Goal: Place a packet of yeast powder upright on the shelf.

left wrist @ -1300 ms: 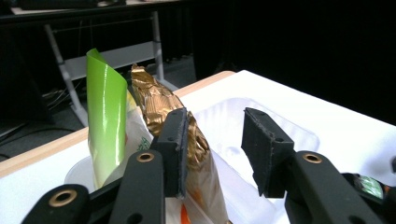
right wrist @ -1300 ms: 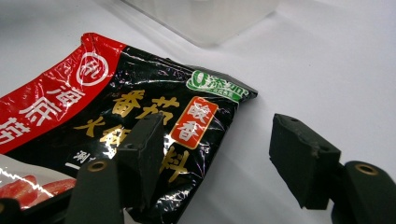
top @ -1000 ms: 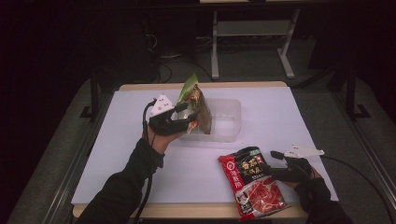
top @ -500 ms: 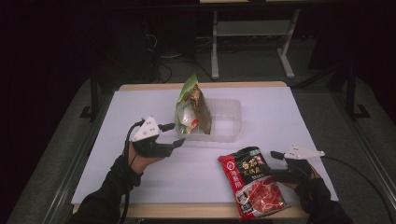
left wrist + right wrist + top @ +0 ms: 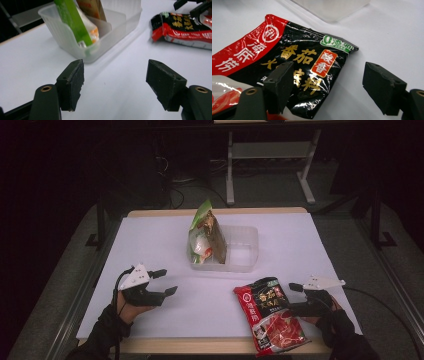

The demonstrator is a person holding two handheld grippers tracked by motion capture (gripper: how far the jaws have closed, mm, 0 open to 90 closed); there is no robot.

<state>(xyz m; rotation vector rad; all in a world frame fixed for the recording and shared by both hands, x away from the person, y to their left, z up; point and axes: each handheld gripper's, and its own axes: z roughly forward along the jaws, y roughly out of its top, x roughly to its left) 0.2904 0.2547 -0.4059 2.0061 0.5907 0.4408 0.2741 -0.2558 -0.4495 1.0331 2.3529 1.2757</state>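
A clear plastic tub (image 5: 242, 255) stands mid-table with a green packet (image 5: 200, 237) and a brown packet (image 5: 216, 237) upright in its left end. My left gripper (image 5: 167, 281) hovers low at the front left, well clear of the tub; its jaws have just been opening and hold nothing (image 5: 115, 85). A red and black sauce packet (image 5: 270, 312) lies flat at the front right. My right gripper (image 5: 291, 297) sits at its right edge; its jaws have just been opening, and the packet's corner (image 5: 299, 65) lies between them, unpressed.
The white table sheet (image 5: 150, 240) is bare around the left hand. The tub's right half (image 5: 117, 27) holds nothing. Table legs and cables stand on the dark floor behind the table.
My left gripper let go of the packets in the tub, drew back toward the front left and sank, its jaws spreading. The right hand stayed put while its jaws widened.
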